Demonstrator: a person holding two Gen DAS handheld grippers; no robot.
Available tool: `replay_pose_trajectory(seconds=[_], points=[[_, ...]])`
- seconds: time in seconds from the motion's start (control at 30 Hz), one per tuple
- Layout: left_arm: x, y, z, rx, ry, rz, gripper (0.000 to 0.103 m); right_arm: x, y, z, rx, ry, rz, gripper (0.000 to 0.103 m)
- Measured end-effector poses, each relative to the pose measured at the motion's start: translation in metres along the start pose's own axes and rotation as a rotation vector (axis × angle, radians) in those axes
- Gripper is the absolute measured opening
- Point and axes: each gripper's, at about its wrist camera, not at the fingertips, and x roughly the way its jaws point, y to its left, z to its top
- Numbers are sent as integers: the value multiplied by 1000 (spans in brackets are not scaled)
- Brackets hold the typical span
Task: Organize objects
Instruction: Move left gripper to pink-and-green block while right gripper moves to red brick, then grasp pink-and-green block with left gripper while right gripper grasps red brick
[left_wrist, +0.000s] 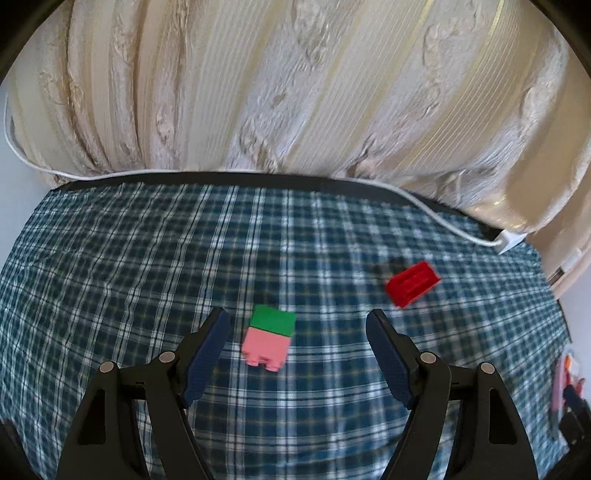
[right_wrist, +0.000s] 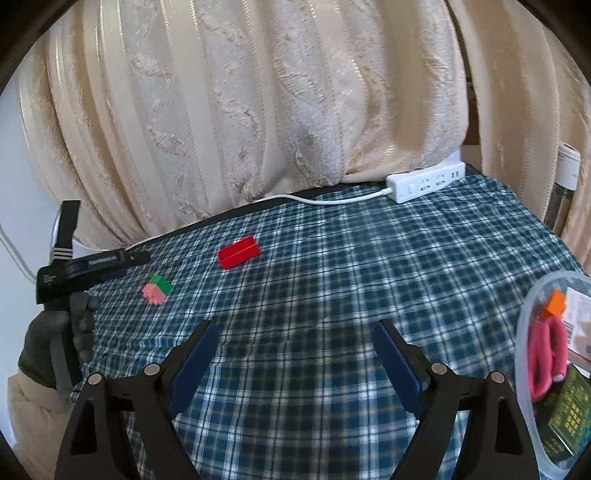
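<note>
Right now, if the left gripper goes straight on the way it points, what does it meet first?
Probably the green-and-pink block stack: it lies on the plaid cloth between the open jaws of the left gripper, nearer the left one. Depth is unclear.

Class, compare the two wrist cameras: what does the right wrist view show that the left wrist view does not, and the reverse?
Only the right wrist view shows the power strip's sockets, the clear container holding pink scissors, and the left hand-held gripper from outside.

Only the left wrist view shows the green-and-pink block lying between its open jaws.

Both show the red brick, the checked cloth, the curtain, and open jaws.
</note>
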Motion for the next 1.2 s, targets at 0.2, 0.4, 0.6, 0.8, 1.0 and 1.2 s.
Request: replay_pose_trajectory(seconds=[0.2,0.4,0.6,0.8,1.0,1.2], points=[[23,-3,-10,59,22,69,77,15,8,1,-31,26,9,89],[38,1,-15,69,35,94,72,34,14,5,-50,53,10,89],[53,6,-16,50,66,101,57,55,20,11,-80,79,7,89],[56,10,-18,36,72,100,41,82,27,22,-68,120,34,89],[62,6,-18,41,66,94,32,110,41,35,-97,131,31,89],[55,2,-14,41,43,78,32,142,58,48,-133,145,32,89]])
